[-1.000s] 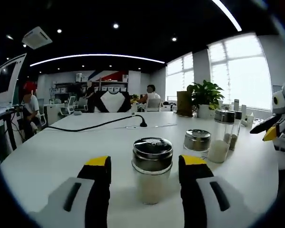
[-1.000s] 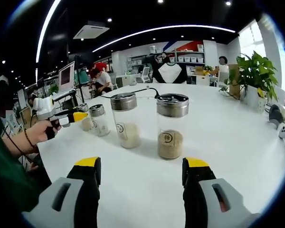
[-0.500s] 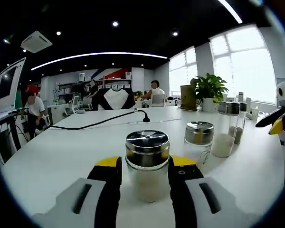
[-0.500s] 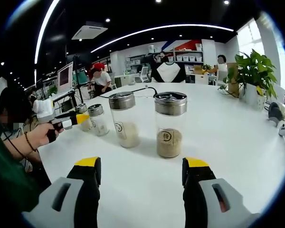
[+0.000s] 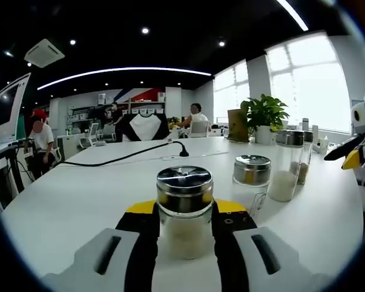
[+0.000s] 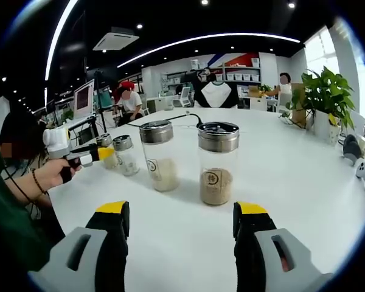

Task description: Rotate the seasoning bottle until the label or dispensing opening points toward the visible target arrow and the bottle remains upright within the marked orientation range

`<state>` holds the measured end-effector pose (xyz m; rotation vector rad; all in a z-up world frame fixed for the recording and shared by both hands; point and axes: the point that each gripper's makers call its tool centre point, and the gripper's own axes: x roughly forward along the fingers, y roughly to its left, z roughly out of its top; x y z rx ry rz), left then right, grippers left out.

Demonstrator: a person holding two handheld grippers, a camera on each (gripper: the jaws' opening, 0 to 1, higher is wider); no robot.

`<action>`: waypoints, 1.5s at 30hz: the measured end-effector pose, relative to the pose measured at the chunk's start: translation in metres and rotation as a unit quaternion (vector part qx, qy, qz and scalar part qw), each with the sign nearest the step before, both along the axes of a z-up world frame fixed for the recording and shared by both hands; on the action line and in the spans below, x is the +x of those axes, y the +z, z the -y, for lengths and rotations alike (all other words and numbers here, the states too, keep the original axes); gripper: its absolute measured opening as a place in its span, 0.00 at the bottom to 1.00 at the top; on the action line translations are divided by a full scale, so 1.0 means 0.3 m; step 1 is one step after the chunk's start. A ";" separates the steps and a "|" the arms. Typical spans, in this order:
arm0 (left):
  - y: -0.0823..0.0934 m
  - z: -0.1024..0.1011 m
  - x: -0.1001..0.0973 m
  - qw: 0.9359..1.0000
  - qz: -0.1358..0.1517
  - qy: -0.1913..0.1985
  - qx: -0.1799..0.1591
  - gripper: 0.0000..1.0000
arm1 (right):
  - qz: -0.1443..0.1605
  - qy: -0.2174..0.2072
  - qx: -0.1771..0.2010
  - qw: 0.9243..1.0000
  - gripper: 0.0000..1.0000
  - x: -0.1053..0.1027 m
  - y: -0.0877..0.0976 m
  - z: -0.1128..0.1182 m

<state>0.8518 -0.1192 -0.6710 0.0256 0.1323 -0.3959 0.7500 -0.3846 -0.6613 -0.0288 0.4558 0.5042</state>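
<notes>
Seasoning bottle (image 5: 184, 213) is standing upright on the white bench (image 5: 73, 201), its steel shaker lid at 12 o'clock directly ahead of the left gripper (image 5: 184, 210) and its white contents showing through the clear wall. The left gripper's yellow-tipped jaws are sitting tight against both sides of the glass body below the lid, so it is closed on the bottle; the bottle's long axis is running vertical, square to the jaw line, which is what a twist about that axis calls for. In the right gripper view, the same left gripper (image 6: 88, 152) is showing at 9 o'clock, held in a person's hand (image 6: 52, 171). The right gripper (image 6: 182, 222) is hanging with jaws wide apart and holding nothing, with a tall bottle of brown seasoning (image 6: 218, 163) at 12 o'clock just beyond it and another tall bottle (image 6: 158, 156) at 11 o'clock. No target arrow or orientation mark can be made out on the bench, and the label side of the held bottle cannot be told. Judgement: grasp phase looks complete; the left gripper is the working one, and the coming rotation must keep the bottle vertical.
</notes>
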 end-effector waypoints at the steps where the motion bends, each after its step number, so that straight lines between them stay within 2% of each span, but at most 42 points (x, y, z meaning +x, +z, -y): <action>1: 0.000 0.000 0.000 1.000 -0.001 0.000 0.000 0.35 | -0.001 0.000 0.000 1.000 0.70 -0.001 -0.003 -0.001; 20: -0.003 0.004 0.003 1.000 -0.003 -0.020 0.000 0.35 | -0.004 -0.001 0.002 1.000 0.70 0.004 -0.006 0.004; 32: -0.002 0.010 0.006 0.997 -0.002 -0.081 0.002 0.35 | -0.005 -0.005 0.001 1.000 0.70 0.001 -0.008 0.014; 41: 0.000 0.017 -0.005 0.990 0.002 -0.144 0.002 0.35 | -0.004 -0.008 0.001 1.000 0.70 0.006 -0.003 0.017; 45: 0.000 0.020 -0.010 0.987 0.006 -0.159 0.000 0.35 | -0.001 -0.009 -0.002 1.000 0.70 0.011 0.002 0.027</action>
